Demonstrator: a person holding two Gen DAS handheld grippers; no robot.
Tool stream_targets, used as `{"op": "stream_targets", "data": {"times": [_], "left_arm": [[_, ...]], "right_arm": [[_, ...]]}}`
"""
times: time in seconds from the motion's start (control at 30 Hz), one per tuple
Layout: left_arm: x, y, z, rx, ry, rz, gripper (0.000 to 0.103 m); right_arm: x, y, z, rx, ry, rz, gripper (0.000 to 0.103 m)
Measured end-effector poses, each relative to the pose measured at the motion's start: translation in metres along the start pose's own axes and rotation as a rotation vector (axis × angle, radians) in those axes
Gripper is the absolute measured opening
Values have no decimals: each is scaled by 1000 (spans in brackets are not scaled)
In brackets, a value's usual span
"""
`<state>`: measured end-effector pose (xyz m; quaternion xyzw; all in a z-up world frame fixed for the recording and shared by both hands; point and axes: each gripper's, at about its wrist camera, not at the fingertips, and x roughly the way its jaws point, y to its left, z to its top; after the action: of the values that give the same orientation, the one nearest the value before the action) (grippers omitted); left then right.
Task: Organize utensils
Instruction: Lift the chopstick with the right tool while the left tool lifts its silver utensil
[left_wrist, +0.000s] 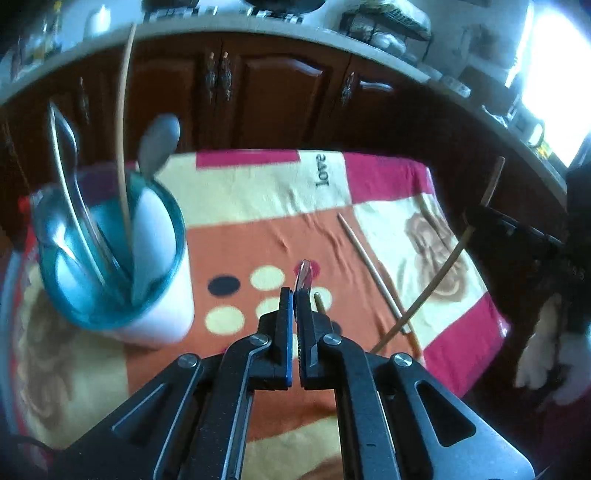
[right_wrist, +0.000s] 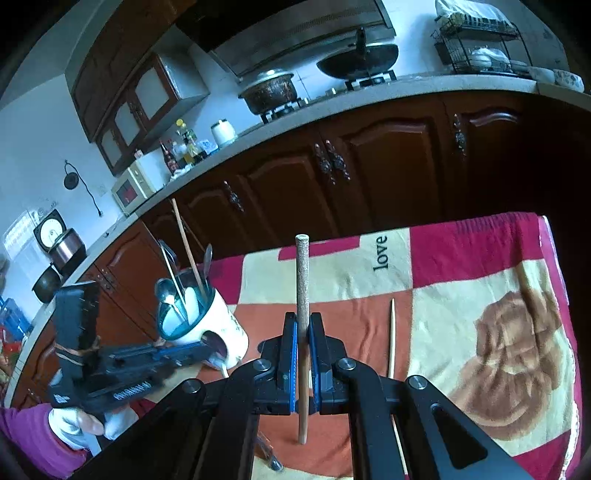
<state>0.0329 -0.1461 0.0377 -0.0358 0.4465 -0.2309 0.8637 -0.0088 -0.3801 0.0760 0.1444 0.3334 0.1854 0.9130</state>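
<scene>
— Utensils first: what do we hold in the right gripper (right_wrist: 303, 325)?

— We hold a wooden chopstick (right_wrist: 303, 295), clamped between the closed jaws. It stands nearly upright, its blunt end above the fingers and its lower end hanging free over the cloth.

— And our left gripper (left_wrist: 295, 295)?

— Its jaws are pressed together on a thin metal utensil (left_wrist: 303, 275) seen edge-on; a shiny tip pokes out just beyond the fingertips. In the right wrist view a spoon-like bowl (right_wrist: 216, 341) shows at the front of that gripper, just beside the cup. We cannot tell exactly what kind of utensil it is.

— Where does the cup (left_wrist: 147, 295) stand?

— It is a white cup with a blue glass rim, on the patterned cloth (left_wrist: 258, 206) covering the table. Spoons (left_wrist: 159, 140) and one long chopstick (left_wrist: 123, 122) already stand inside it, leaning on the rim.

— What else lies near the cup?

— Well apart from it, on the far side of our left gripper, a loose chopstick (left_wrist: 369, 266) lies flat on the cloth. Another thin stick (left_wrist: 428, 214) lies beyond that one, farther still from the cup. Behind the cup runs a row of dark wooden cabinets (right_wrist: 369, 155) under a countertop.
</scene>
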Motion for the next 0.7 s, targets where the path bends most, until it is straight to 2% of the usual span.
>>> {"op": "stream_targets", "data": {"times": [0.03, 0.07, 0.13, 0.17, 0.2, 0.27, 0.3, 0.33, 0.37, 0.4, 0.43, 0.47, 0.53, 0.57, 0.6, 0.63, 0.7], "left_arm": [[-7, 0, 2, -32, -13, -51, 1], [-16, -4, 6, -19, -57, -56, 1], [-12, -15, 9, 63, -84, 39, 1], [4, -18, 9, 92, -23, 63, 0], [10, -15, 9, 64, 10, 46, 0], [5, -7, 10, 5, -7, -22, 0], [2, -6, 9, 5, -41, -1, 0], [6, -7, 9, 20, -36, 27, 0], [16, -7, 8, 22, 19, 39, 0], [15, -5, 10, -7, 34, 8, 0], [9, -3, 12, -34, 27, -38, 0], [-6, -5, 16, -27, -27, -52, 1], [-13, -13, 20, 41, -86, 21, 0], [-5, -14, 21, 75, -50, 66, 1], [1, -7, 22, 34, 6, 41, 1], [-2, -1, 22, 0, 10, 17, 1], [-18, 2, 22, 9, -61, 41, 0]], "right_arm": [[1, 0, 0, -1, 4, -5, 5], [0, 0, 0, -6, -1, -9, 5], [-2, -2, 0, -1, -8, -8, 5], [-3, -4, 0, 6, -9, -9, 5], [-3, -7, 1, 14, -9, -14, 5], [-8, -11, 1, 28, -20, -18, 5], [-13, -12, 1, 33, -33, -14, 5], [-16, -14, 0, 36, -37, -13, 5], [-17, -16, -1, 41, -36, -15, 5], [-16, -18, -1, 44, -30, -20, 5], [-16, -20, -1, 46, -27, -26, 5], [-16, -21, 0, 49, -30, -26, 6], [-18, -24, 1, 59, -43, -20, 5], [-18, -24, 1, 62, -48, -19, 5], [-19, -24, 3, 64, -51, -20, 5], [-20, -24, 4, 62, -54, -20, 5], [-25, -20, 7, 52, -68, -15, 5]]}}
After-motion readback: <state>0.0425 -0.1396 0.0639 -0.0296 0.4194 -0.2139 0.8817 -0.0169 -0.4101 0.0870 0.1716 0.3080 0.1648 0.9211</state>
